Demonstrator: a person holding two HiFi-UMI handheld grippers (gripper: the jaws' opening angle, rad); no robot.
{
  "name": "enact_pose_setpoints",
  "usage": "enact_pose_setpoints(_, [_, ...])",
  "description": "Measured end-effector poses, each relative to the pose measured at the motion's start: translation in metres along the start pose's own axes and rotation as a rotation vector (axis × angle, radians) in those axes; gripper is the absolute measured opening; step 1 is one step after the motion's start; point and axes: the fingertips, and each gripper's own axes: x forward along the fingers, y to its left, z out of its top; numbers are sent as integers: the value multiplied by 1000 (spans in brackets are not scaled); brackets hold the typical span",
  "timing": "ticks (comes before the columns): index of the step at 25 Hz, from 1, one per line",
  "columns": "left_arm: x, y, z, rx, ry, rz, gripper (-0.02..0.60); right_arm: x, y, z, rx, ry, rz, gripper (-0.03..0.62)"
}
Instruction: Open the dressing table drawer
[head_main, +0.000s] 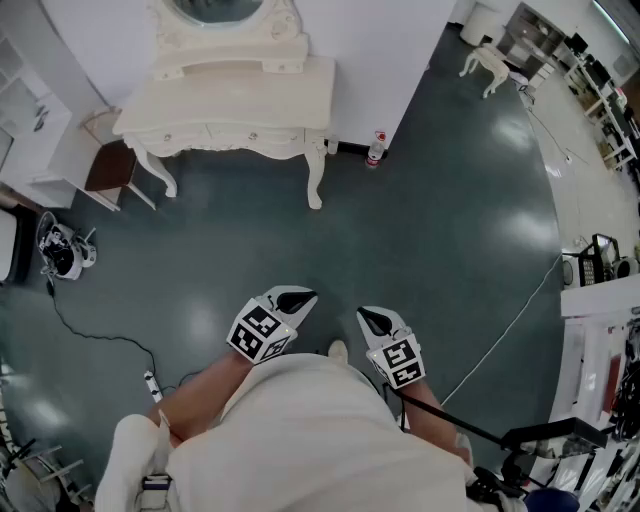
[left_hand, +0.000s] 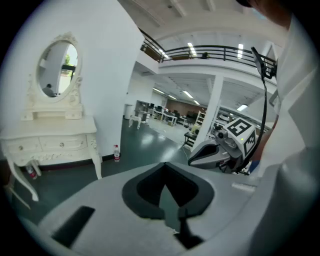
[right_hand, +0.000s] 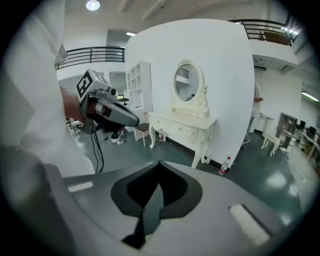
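Note:
The cream dressing table with its oval mirror stands against the white wall at the top of the head view. Its drawers with small knobs are closed. Both grippers hang low in front of the person, well short of the table across open floor. My left gripper has its jaws together and holds nothing. My right gripper is likewise shut and empty. The left gripper view shows the table at far left beyond its jaw tips. In the right gripper view the table lies ahead past the tips.
A brown stool stands left of the table, with a white shelf unit beyond it. A plastic bottle sits by the wall at the table's right. A cable and a device lie on the dark floor at left.

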Motion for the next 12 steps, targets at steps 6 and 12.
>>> enact_pose_setpoints(6, [8,-36,-14,-122,-44,136,2,-35,-52,-31,-69,41,51,0])
enact_pose_setpoints(12, [-27,-13,-36,-214,-78,302,2,14,-53,4,-167,-3,184,0])
